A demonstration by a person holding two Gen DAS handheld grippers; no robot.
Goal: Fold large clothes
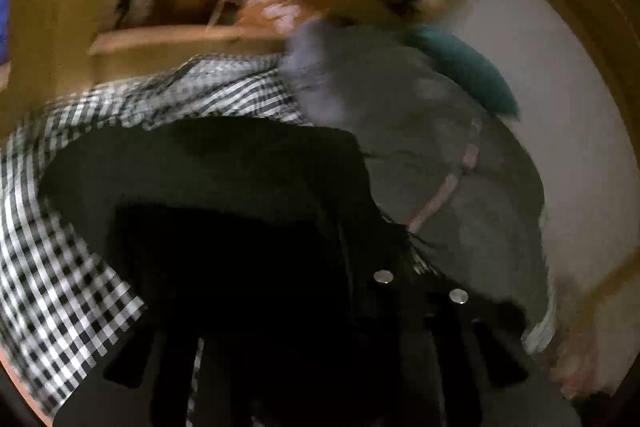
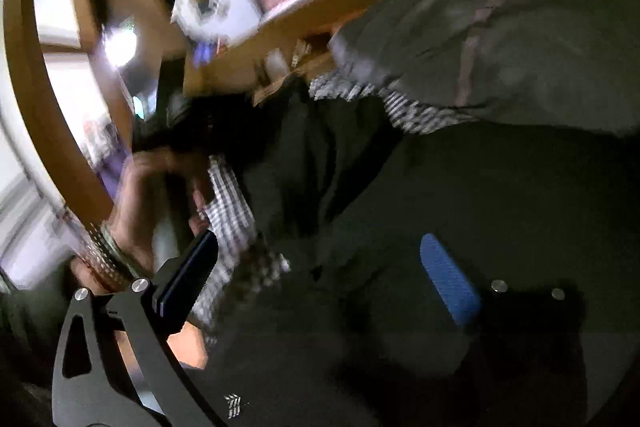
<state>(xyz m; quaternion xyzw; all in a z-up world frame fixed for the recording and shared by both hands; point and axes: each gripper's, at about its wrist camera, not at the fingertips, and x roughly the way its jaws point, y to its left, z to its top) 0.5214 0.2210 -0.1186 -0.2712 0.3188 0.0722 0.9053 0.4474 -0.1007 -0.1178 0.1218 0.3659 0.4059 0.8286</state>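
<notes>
Currently the right claw (image 2: 320, 283), spread wide, hovers over the dark garment (image 2: 500, 195) mid-fold; left claw (image 1: 304, 347) state indeterminate; next, grip an edge.

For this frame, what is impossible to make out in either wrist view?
- Left wrist view: left gripper, its fingers lost in shadow under the dark garment; open or shut unclear.
- Right wrist view: right gripper wide open; motion blur hides whether its pads touch cloth.
- Both views: shelf contents smeared by blur.
</notes>
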